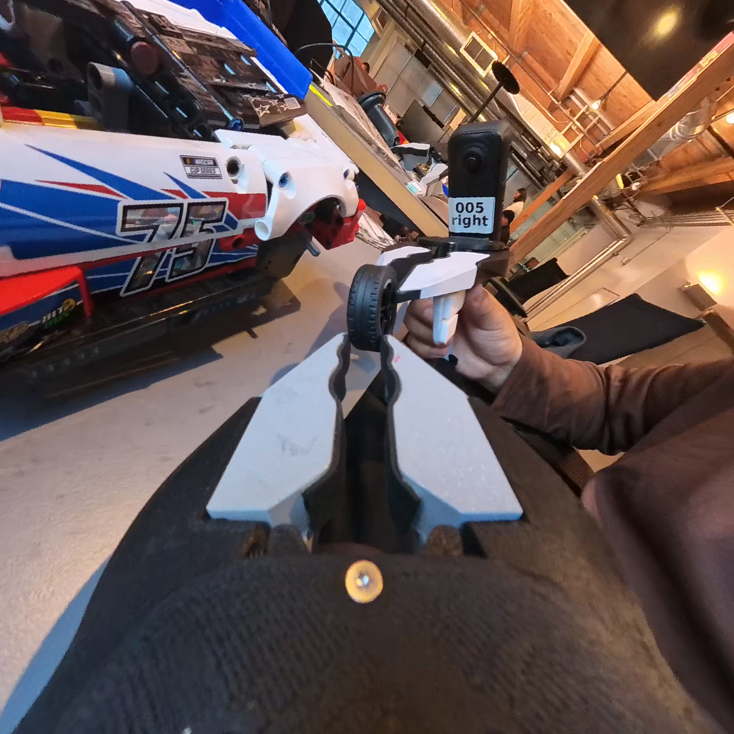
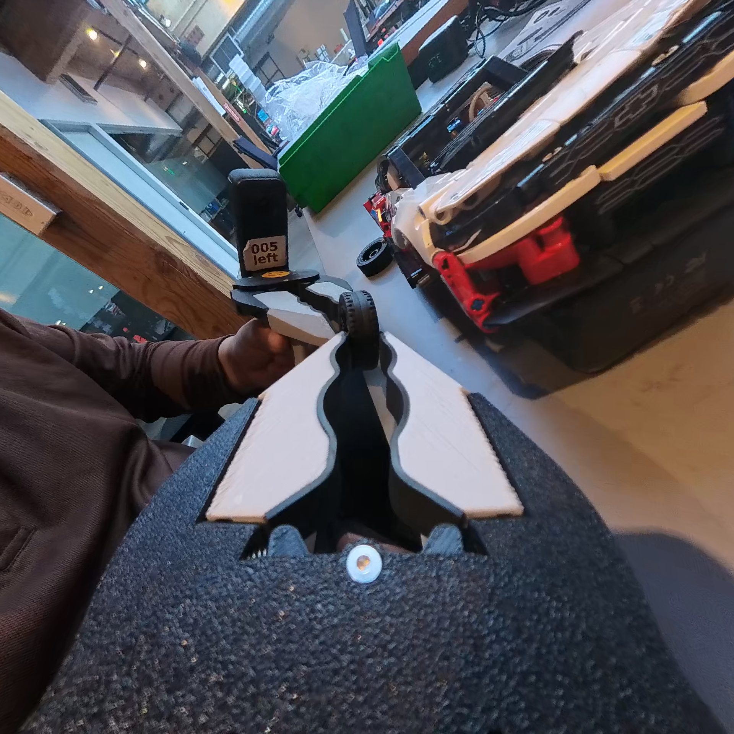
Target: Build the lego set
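Wooden beams and glass partitions frame a workshop, with a pale counter below the tools. Both grippers meet tip to tip above it on one small black wheel. The left gripper has its fingers nearly together, pinching the wheel's lower edge. The right gripper, held in a hand with a brown sleeve, grips the same wheel from the opposite side, its jaws narrowly parted around the tyre. Each gripper carries a black camera with a white sticker.

Beyond the wheel, the partly built white, blue and red toy race car sits on the counter, its bare wheel arch and red hub turned toward the grippers. A second black wheel lies on the counter just beside the car's far end. Farther back, a green bin holds crumpled clear plastic near the counter's far edge.
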A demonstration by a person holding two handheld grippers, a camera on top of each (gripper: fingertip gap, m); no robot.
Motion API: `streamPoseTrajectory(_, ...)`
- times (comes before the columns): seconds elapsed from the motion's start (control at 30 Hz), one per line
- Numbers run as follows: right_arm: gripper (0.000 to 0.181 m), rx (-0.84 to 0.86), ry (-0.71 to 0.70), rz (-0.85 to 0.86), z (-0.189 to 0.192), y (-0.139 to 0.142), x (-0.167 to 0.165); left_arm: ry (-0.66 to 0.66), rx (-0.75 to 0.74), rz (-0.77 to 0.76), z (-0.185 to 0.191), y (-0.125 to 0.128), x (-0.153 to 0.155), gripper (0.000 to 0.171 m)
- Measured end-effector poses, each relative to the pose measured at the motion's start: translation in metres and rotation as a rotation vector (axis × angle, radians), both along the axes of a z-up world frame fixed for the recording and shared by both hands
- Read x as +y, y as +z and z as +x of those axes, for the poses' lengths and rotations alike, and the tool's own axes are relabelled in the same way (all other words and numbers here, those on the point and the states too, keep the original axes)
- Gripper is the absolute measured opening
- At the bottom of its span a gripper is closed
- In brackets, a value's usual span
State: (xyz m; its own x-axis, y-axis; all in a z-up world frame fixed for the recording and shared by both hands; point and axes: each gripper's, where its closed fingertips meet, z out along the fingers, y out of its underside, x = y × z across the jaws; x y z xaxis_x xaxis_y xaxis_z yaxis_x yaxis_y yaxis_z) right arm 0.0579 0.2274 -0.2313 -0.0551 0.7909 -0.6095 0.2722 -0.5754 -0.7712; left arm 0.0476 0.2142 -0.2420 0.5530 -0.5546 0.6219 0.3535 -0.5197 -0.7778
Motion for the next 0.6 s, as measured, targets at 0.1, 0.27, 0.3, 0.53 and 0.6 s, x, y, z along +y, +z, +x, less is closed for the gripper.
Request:
streamPoseTrajectory(0.1,0.010,0.002,0.005,-0.003,0.000,0.001,0.000,-0.035,0.032,-0.008,0.003,-0.003,-0.002,0.013)
streamPoseTrajectory(0.27,0.010,-0.005,0.017,0.008,0.000,0.002,-0.004,-0.038,0.094,0.066,-0.003,0.003,-0.005,0.011)
streamPoseTrajectory(0.3,0.011,-0.023,0.004,0.043,-0.001,0.001,-0.003,-0.032,0.135,0.089,-0.005,0.004,-0.006,0.011)
streamPoseTrajectory(0.53,0.013,-0.349,-0.287,0.580,0.007,-0.015,0.021,-0.060,0.526,0.312,-0.034,-0.005,-0.021,0.011)
streamPoseTrajectory(0.6,0.008,-0.278,-0.396,0.416,-0.001,-0.009,0.019,-0.073,0.609,0.392,-0.044,-0.005,-0.028,0.011)
